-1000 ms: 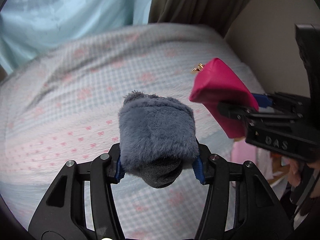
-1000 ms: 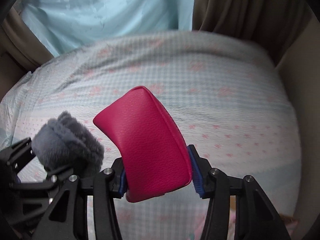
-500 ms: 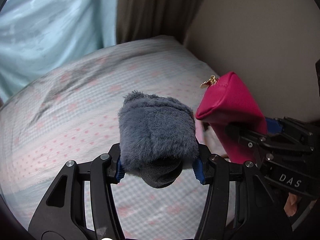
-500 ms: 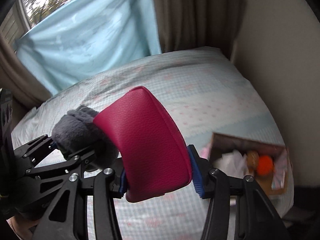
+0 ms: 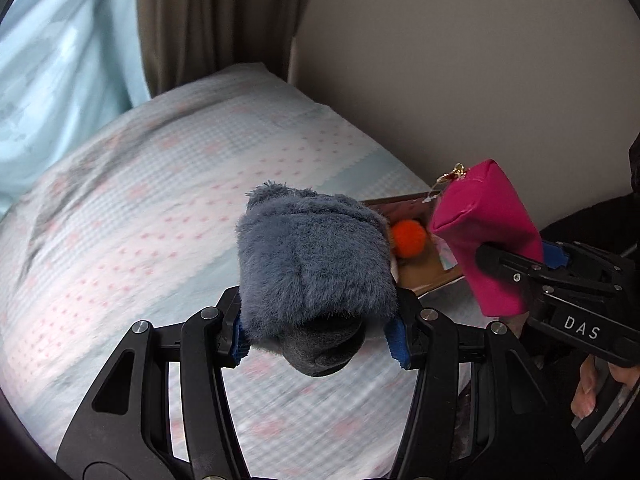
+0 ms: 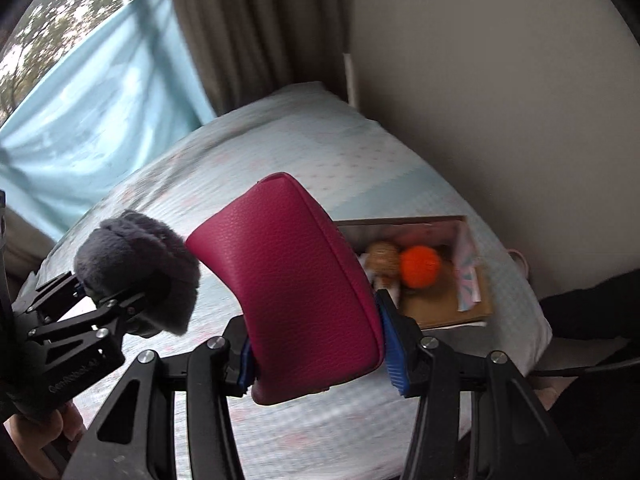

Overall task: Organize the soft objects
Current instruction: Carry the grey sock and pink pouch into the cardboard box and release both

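Observation:
My left gripper (image 5: 318, 340) is shut on a grey furry soft thing (image 5: 312, 260), held above the bed. In the right wrist view that furry thing (image 6: 136, 264) sits at the left in the left gripper (image 6: 120, 300). My right gripper (image 6: 314, 356) is shut on a magenta leather pouch (image 6: 296, 280). The left wrist view shows the pouch (image 5: 484, 236) at the right, with a gold zip pull at its top, in the right gripper (image 5: 516, 260). Beyond both lies an open cardboard box (image 6: 472, 304) near the bed's corner, holding an orange ball (image 6: 420, 266) and a tan round toy (image 6: 382, 260).
The bed (image 5: 140, 208) has a pale blue cover with pink dots. A beige wall (image 6: 500, 100) runs along its right side. Brown curtains (image 6: 256, 28) and a light blue sheet (image 6: 100, 112) hang behind it. A dark object (image 6: 592, 308) lies beside the bed at right.
Both grippers have swung toward the bed's right corner, still holding their things. The box with the orange ball has come into view in both views, and the wall fills more of each.

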Motion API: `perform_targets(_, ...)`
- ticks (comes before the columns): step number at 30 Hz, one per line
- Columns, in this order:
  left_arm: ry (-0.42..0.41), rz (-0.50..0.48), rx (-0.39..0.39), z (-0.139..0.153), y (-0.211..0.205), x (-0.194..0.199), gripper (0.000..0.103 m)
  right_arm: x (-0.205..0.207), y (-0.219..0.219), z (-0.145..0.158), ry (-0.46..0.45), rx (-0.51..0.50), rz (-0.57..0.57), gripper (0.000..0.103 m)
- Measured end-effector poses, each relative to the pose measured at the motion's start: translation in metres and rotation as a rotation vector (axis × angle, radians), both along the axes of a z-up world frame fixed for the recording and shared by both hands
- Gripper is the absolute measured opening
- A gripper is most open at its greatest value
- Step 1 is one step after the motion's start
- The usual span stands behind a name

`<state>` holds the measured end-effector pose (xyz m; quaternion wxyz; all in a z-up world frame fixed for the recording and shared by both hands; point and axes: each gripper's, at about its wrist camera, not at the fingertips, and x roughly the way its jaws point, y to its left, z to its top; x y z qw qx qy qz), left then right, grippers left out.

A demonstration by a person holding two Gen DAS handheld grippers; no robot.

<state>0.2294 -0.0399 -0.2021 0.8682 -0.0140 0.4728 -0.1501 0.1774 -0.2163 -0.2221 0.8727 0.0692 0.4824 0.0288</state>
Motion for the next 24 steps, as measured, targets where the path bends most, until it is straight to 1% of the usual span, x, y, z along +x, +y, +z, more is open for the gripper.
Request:
perform_targets(3,0.029,0.002,-0.002,-0.013,-0.029,0.015,0.050,0.012,-0.036,-0.013,0.030,-0.002,-0.015,0.047)
perform_targets(6,0.071,0.005,0.007,-0.032,-0.061,0.035,0.050,0.026,-0.061,-0.029,0.060,0.001,-0.022,0.047)
perform_targets(9,0.113,0.015,0.012,-0.055,-0.086,0.053,0.050,0.043,-0.087,-0.054,0.109,0.012,-0.035,0.047)
perform_targets(11,0.145,0.017,0.022,-0.071,-0.104,0.052,0.050,0.053,-0.103,-0.071,0.143,0.036,-0.047,0.047)
perform_targets(12,0.166,0.018,0.029,-0.083,-0.113,0.057,0.050,0.058,-0.109,-0.079,0.157,0.051,-0.053,0.047)
perform_targets(17,0.236,0.030,0.050,-0.121,-0.141,0.068,0.050,0.076,-0.133,-0.122,0.234,0.099,-0.068,0.047)
perform_targets(19,0.257,0.020,0.056,-0.133,-0.146,0.072,0.050,0.080,-0.139,-0.134,0.259,0.113,-0.070,0.047)
perform_targets(21,0.270,0.010,0.092,-0.144,-0.158,0.078,0.050,0.083,-0.143,-0.143,0.280,0.129,-0.071,0.047)
perform_targets(24,0.279,-0.004,0.119,-0.153,-0.169,0.082,0.051,0.088,-0.148,-0.154,0.304,0.139,-0.067,0.049)
